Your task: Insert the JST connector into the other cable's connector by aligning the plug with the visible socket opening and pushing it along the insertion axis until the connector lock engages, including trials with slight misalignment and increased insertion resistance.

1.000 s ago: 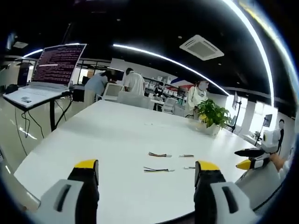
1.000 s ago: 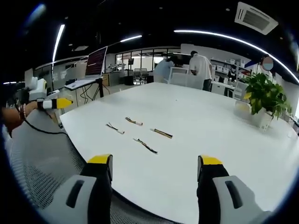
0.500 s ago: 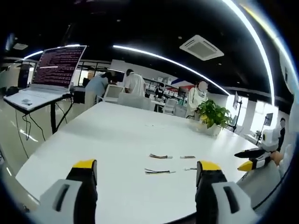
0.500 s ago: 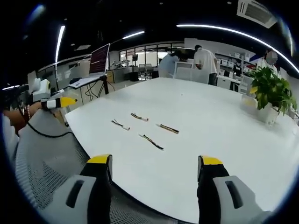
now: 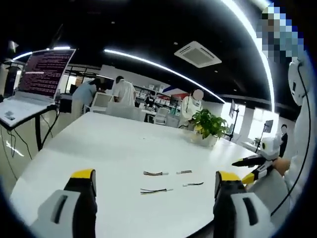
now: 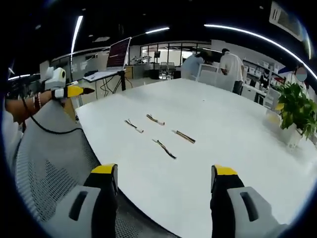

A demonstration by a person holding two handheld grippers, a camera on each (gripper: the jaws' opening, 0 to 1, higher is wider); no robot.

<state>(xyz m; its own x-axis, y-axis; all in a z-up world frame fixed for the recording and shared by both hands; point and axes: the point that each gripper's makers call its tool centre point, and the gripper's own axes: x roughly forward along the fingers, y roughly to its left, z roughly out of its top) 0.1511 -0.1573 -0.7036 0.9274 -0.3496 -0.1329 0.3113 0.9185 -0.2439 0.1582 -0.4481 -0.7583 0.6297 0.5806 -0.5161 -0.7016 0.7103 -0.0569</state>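
1. Strip lights are glowing across a dark ceiling with a vent.
2. A white table is carrying a plant.
3. A laptop is sitting on a stand.
4. People are standing behind.

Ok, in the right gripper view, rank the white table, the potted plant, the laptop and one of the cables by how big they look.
1. white table, largest by far.
2. potted plant.
3. laptop, though it stands farther off, so its place against the plant is unsure.
4. cable, thin and smallest.
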